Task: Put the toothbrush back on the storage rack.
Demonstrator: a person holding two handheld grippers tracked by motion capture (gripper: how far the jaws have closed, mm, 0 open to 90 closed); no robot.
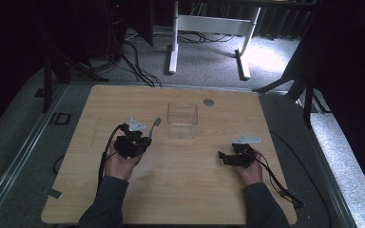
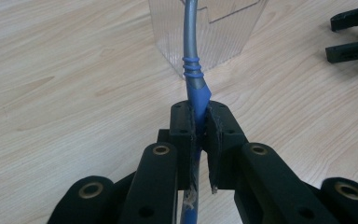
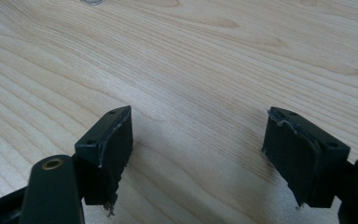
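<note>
Left tool (image 2: 198, 135) clamped on toothbrush (image 2: 193, 70) handle, head pointing twd clear box (image 1: 182, 119). Right tool (image 3: 198, 154) wide open, empty, over table (image 1: 180, 190).

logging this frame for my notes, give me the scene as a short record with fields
surface: light wooden table
held item: blue and grey plastic toothbrush, head pointing up and away from the hand
left gripper: shut on the toothbrush handle
right gripper: open, nothing between its jaws, low over bare wood
container: clear plastic box, upright, just beyond the toothbrush
toothbrush in box: not yet
</note>
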